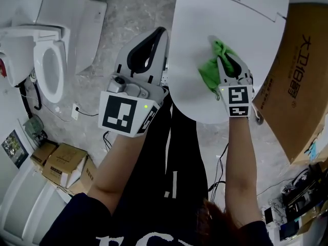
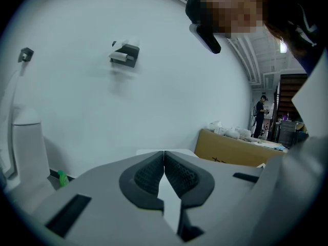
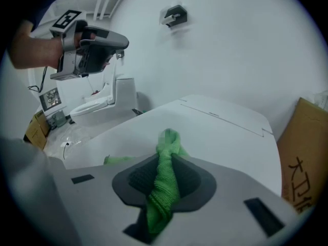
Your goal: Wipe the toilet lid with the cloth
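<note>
The only legible print is a row of dark Chinese characters on the cardboard box (image 1: 302, 60) just right of the toilet lid (image 1: 230, 40). It seems to read 大卫伯爵. White lettering on the person's shirt (image 1: 77, 224) is cut off and unreadable.

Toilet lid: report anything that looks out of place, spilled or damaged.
Nothing spilled or damaged shows on the toilet lid. One oddity: the green cloth is bunched into a rope between the jaws of the right gripper rather than spread flat, so little of it seems to meet the lid.
</note>
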Motion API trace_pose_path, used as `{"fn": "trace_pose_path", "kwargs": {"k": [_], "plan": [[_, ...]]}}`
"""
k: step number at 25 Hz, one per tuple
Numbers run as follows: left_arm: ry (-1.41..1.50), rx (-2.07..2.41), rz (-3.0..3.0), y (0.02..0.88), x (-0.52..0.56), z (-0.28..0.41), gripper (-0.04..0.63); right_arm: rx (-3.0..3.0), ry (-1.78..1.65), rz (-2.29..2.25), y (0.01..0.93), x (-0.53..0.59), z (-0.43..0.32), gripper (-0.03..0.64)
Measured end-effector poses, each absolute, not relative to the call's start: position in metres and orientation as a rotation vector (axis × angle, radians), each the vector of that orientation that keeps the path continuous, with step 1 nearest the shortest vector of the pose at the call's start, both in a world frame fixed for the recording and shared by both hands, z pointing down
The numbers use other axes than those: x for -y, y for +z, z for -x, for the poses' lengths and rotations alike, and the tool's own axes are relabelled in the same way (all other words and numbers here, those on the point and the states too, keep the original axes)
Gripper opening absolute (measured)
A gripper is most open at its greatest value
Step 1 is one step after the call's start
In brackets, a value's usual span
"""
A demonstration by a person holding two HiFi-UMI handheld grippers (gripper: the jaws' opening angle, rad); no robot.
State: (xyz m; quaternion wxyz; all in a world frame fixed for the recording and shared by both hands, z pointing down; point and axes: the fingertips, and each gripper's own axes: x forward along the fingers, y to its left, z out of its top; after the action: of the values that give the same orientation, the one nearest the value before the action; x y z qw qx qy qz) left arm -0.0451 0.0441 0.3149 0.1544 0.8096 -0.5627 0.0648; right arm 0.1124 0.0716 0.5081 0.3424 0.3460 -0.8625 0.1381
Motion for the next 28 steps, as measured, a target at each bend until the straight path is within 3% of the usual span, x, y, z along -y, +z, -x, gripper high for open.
{"fn": "trace_pose_path", "kwargs": {"k": [16, 28], "plan": [[0.18, 1.583, -2.328, 0.322, -0.067, 0.039, 0.021, 2.047, 0.437, -1.216, 0.515, -0.064, -0.244, 0.083], [0.188, 1.58, -2.33, 0.322, -0.079, 0.036, 0.021, 1.932, 0.579, -1.516, 0.515, -0.086, -0.283, 0.083]]}}
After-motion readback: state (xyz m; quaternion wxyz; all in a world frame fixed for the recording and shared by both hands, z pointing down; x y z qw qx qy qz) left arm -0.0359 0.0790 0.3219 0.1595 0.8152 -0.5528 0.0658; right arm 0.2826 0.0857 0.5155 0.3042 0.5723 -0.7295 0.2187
